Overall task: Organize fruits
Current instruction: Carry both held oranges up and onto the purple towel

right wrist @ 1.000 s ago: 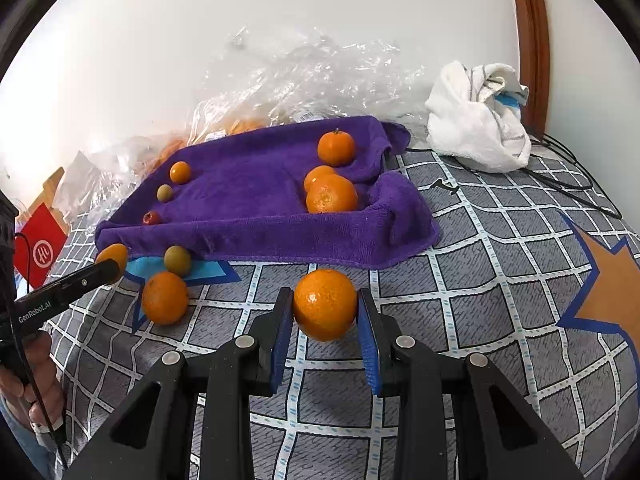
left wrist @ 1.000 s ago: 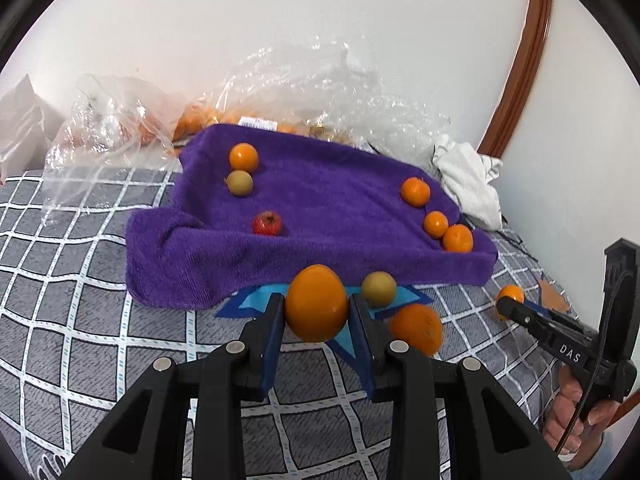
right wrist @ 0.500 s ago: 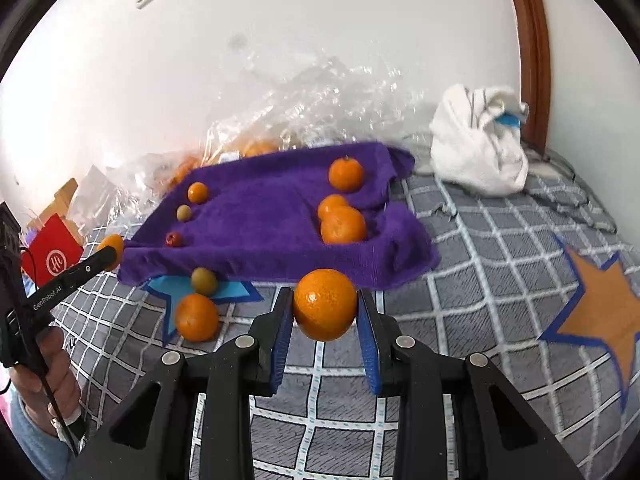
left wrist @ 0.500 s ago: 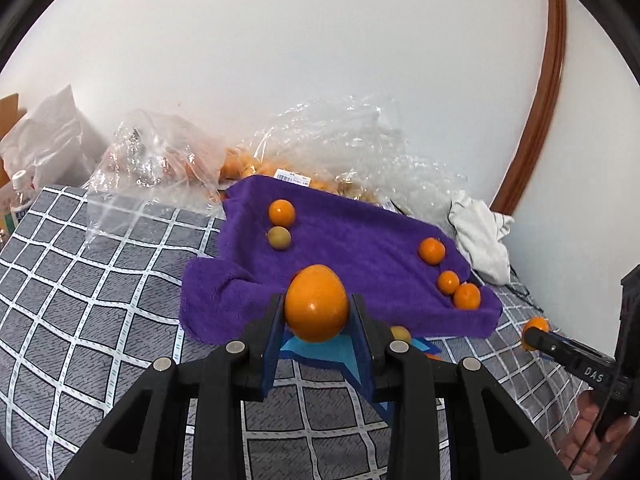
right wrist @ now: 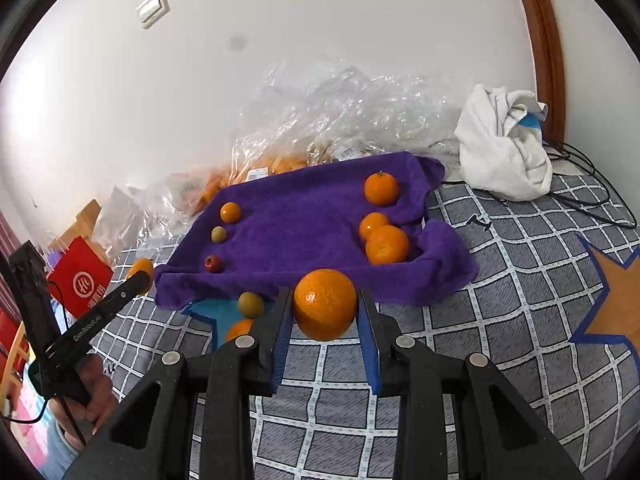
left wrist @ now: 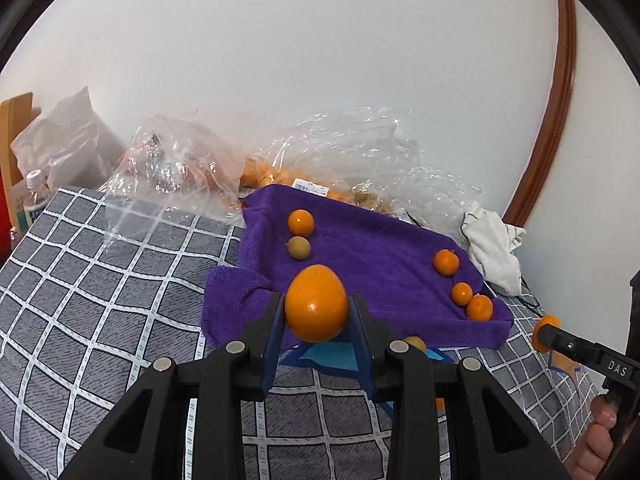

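My left gripper (left wrist: 316, 322) is shut on a smooth, egg-shaped orange fruit (left wrist: 316, 303), held above the checked bedcover in front of the purple towel (left wrist: 372, 248). My right gripper (right wrist: 325, 320) is shut on a round mandarin (right wrist: 325, 305), also in the air before the towel (right wrist: 296, 216). On the towel's left side lie a small orange fruit (right wrist: 230, 212), a green one (right wrist: 218, 234) and a red one (right wrist: 213, 263). Three mandarins (right wrist: 387, 244) lie on its right side. A green fruit (right wrist: 251, 304) and an orange one (right wrist: 240, 330) rest on the bedcover.
Crumpled clear plastic bags (left wrist: 352, 160) holding more fruit lie against the wall behind the towel. A white cloth (right wrist: 504, 148) and black cables (right wrist: 592, 196) sit at the right. A red paper bag (right wrist: 82, 280) and a bottle (left wrist: 34, 200) stand at the left.
Both grippers have lifted with their fruit still held. The towel now sits lower and farther off in both views, and the left view has swung leftward.
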